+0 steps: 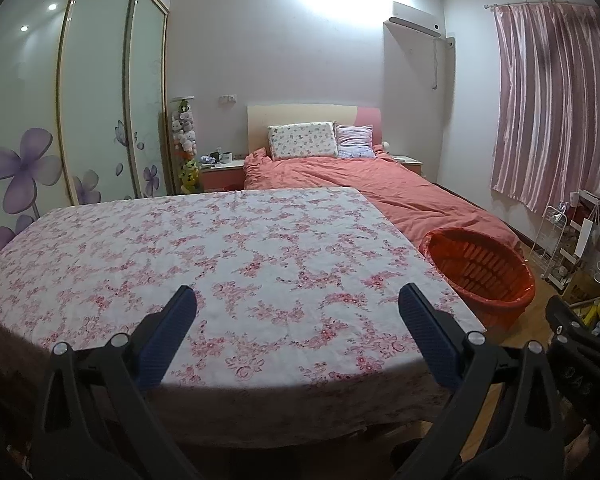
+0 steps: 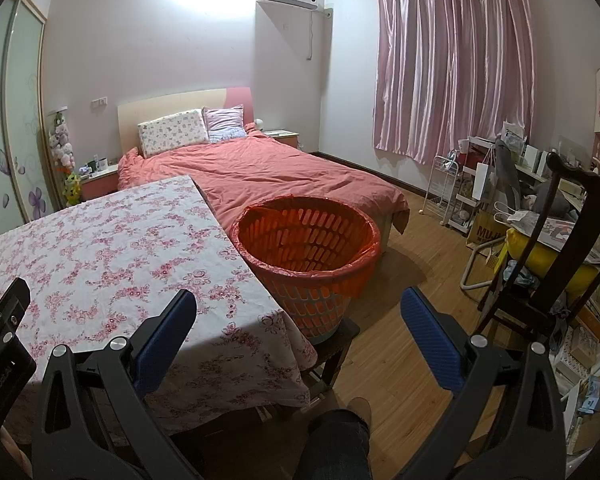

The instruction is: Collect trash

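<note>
A table with a pink floral cloth [image 1: 228, 264] fills the left wrist view and shows at the left of the right wrist view [image 2: 112, 248]. I see no trash on it. An orange basket lined with a red bag [image 2: 306, 258] stands on a stool at the table's right edge; it also shows in the left wrist view [image 1: 484, 272]. My left gripper [image 1: 296, 300] is open and empty above the table's near edge. My right gripper [image 2: 298, 304] is open and empty, in front of the basket near the table's right corner.
A bed with a salmon cover [image 2: 284, 176] lies behind the table. A dark wooden chair [image 2: 556, 248] with piled items and cluttered shelves [image 2: 472, 188] stand at the right. A wardrobe [image 1: 100, 120] is at the left. My knee [image 2: 336, 440] is below the right gripper.
</note>
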A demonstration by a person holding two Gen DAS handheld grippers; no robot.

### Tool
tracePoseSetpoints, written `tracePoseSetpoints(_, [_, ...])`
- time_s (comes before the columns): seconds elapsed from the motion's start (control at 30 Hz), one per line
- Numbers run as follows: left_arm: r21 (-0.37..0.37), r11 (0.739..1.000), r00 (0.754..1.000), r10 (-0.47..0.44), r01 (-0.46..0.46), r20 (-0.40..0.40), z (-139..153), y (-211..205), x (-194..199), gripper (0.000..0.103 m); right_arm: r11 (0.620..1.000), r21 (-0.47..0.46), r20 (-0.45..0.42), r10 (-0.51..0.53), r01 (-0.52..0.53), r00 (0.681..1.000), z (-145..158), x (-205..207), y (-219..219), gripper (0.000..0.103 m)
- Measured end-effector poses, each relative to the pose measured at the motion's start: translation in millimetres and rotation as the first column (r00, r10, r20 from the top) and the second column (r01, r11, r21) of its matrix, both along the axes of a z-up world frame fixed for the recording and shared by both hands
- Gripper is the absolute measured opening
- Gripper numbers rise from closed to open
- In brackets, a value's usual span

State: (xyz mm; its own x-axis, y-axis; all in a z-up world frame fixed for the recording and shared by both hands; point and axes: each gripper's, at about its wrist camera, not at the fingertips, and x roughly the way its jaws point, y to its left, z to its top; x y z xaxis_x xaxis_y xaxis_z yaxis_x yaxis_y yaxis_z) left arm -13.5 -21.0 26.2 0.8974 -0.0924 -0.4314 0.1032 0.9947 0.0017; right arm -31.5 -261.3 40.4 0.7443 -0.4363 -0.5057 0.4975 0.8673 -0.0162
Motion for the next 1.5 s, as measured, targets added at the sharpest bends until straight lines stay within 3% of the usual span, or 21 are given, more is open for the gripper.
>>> tracePoseSetpoints(1.5, [0.001,1.000,1.000,0.002,-0.002,-0.008,-2.7,0.4,-1.4,0.099,1.000,0.000,0.000,-0.001,0.001,1.000,0.2,-0.5,0.4,0.101])
